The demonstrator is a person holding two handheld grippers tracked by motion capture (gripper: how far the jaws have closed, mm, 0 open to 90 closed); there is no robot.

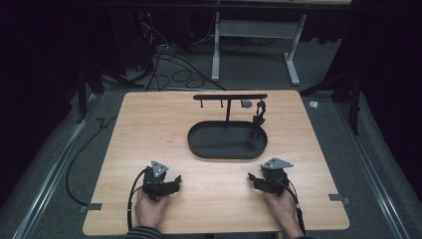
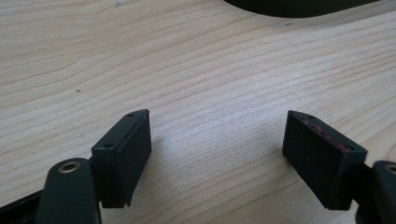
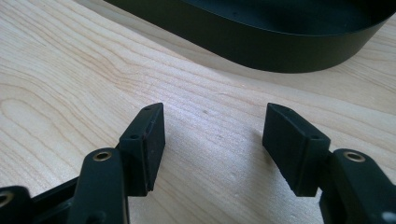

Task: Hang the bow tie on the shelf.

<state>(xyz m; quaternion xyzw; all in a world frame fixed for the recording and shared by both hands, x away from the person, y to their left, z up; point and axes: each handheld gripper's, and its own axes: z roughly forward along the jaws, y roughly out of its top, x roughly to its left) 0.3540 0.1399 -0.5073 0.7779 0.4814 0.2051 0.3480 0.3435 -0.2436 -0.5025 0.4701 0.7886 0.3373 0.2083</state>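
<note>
I am resting both hands low on the tabletop [image 1: 149,124]. The left gripper [image 1: 174,182] and the right gripper [image 1: 252,178] are both gaping wide with nothing between the jaws. Ahead of the jaws, the black jewellery stand [image 1: 228,134] is carrying a dark piece [image 1: 259,115] on its bar, so I judge the hanging mostly done.

Black oval tray [image 1: 199,144] with a low upright wall is sitting flat at mid-surface [image 1: 149,119], nearest the two tools. A T-shaped black stand [image 1: 228,107] is rising upright from its far side. Small dark items [image 1: 259,113] are hanging from the crossbar's right end; their kind is unclear.
</note>
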